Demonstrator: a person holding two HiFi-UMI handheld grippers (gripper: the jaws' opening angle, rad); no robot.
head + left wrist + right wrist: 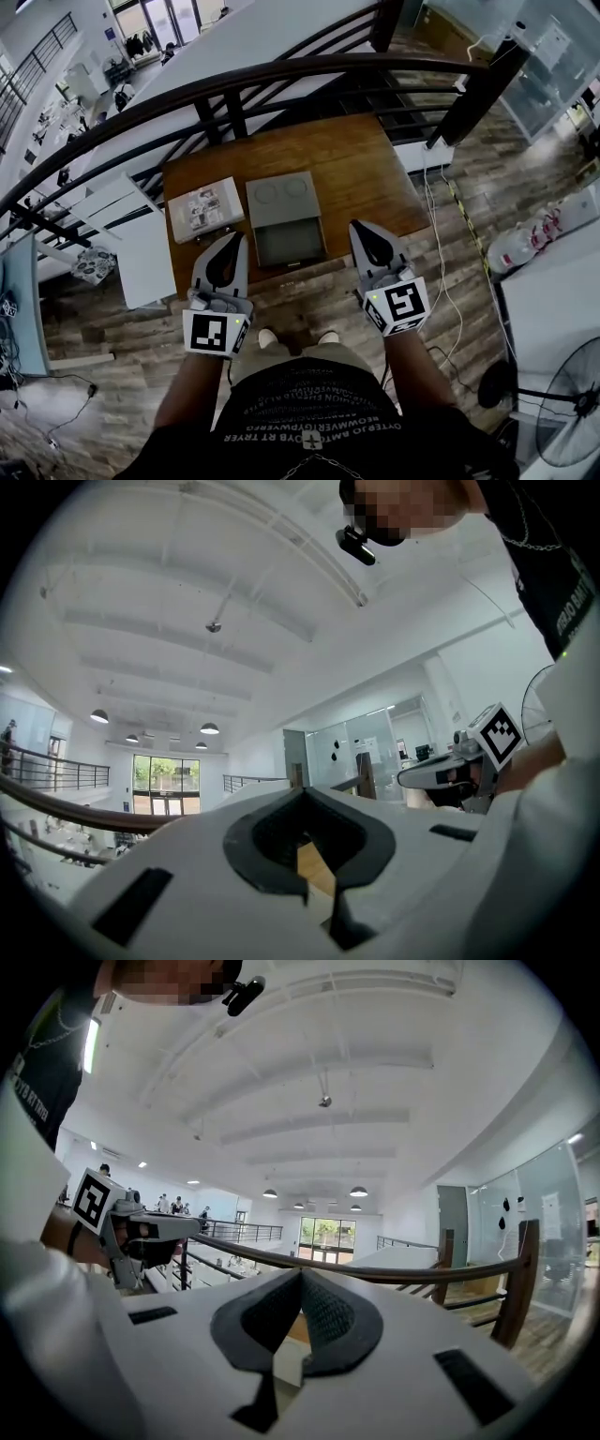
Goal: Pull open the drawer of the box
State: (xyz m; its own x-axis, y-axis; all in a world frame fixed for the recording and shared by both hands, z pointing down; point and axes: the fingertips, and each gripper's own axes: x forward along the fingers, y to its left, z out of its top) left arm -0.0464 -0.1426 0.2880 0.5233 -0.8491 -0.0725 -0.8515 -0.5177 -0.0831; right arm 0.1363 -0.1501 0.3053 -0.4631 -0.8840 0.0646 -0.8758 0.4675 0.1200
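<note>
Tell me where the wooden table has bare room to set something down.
Bare wood right of the grey box, out to the table's right edge, and behind it toward the railing. Crowded at left, where the white packet sits beside it.

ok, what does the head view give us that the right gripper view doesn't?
Head view only: the wooden table, the grey box on it, a white pack beside that, and the person's shoes. Right gripper view only: the ceiling, hanging lamps and far windows. Both: the dark handrail, the left gripper and the right gripper, each shut and empty.
</note>
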